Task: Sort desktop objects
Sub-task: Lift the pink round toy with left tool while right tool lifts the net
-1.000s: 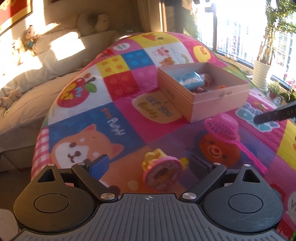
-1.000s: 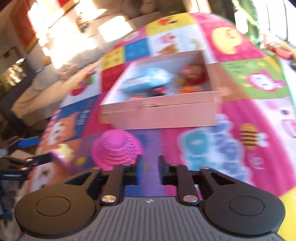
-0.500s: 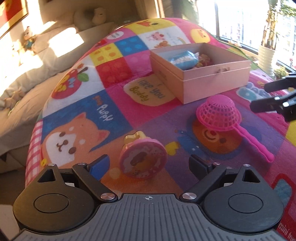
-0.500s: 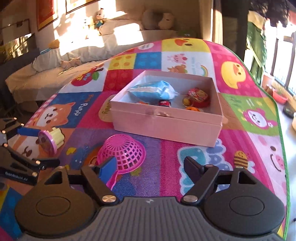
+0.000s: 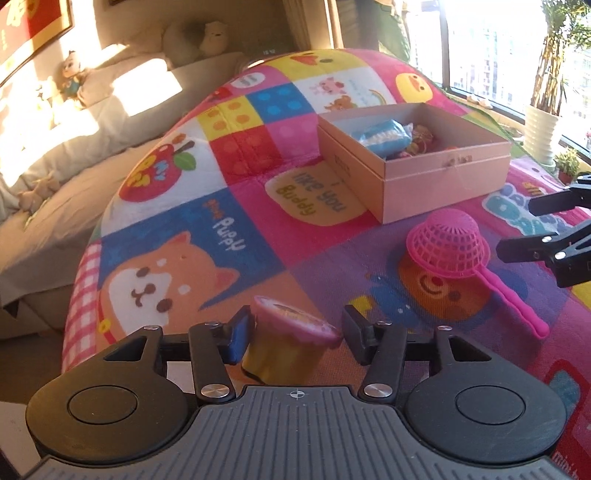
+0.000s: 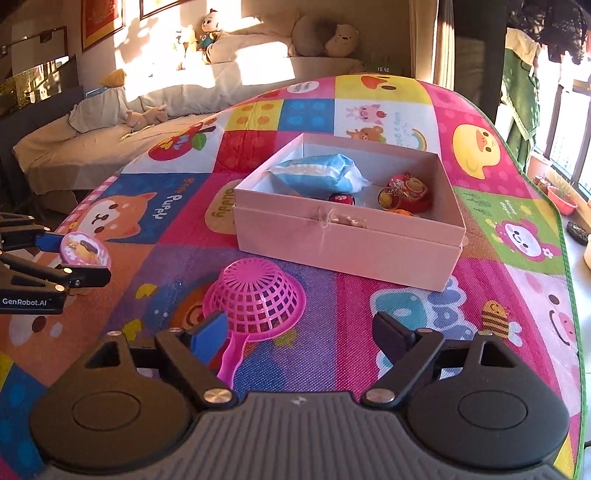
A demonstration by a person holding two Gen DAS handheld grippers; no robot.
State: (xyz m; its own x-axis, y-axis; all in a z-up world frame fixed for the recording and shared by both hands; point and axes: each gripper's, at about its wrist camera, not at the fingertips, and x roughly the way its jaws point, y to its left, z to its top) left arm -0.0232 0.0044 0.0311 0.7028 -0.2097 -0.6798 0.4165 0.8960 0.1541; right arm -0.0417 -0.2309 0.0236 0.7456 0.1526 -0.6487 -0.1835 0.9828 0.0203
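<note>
Left wrist view: left gripper point(image 5: 293, 334) sat low over the cartoon play mat point(image 5: 177, 229), fingers partly closed about a small pink-lidded toy cup point(image 5: 288, 345) with a gold body. Blue-padded left finger touched the cup's side; right finger stood at the lid's rim, contact there unclear. Whether the cup was lifted off the mat could not be told. Pink toy strainer point(image 5: 448, 245) lay dome-up to the right and farther off, handle running near-right. Open pink cardboard box point(image 5: 443, 181) stood beyond it, holding a blue packet point(image 5: 384, 138) and small red items. Right gripper point(image 5: 535, 229) showed at the right edge, just beside the strainer, fingers apart.

Right wrist view: right gripper point(image 6: 299, 332) held spread wide, nothing between its fingers. Strainer point(image 6: 258, 299) lay just ahead, its handle passing under the blue-padded left finger. Box point(image 6: 347, 243) stood beyond, centre, with the blue packet point(image 6: 321, 171), a red round trinket point(image 6: 408, 192) and a small red piece point(image 6: 341, 198) inside. Left gripper point(image 6: 70, 254) showed at the left edge with the cup's printed pink lid point(image 6: 84, 250) facing this way. Bed with plush toys point(image 6: 340, 35) lay far behind.
</note>
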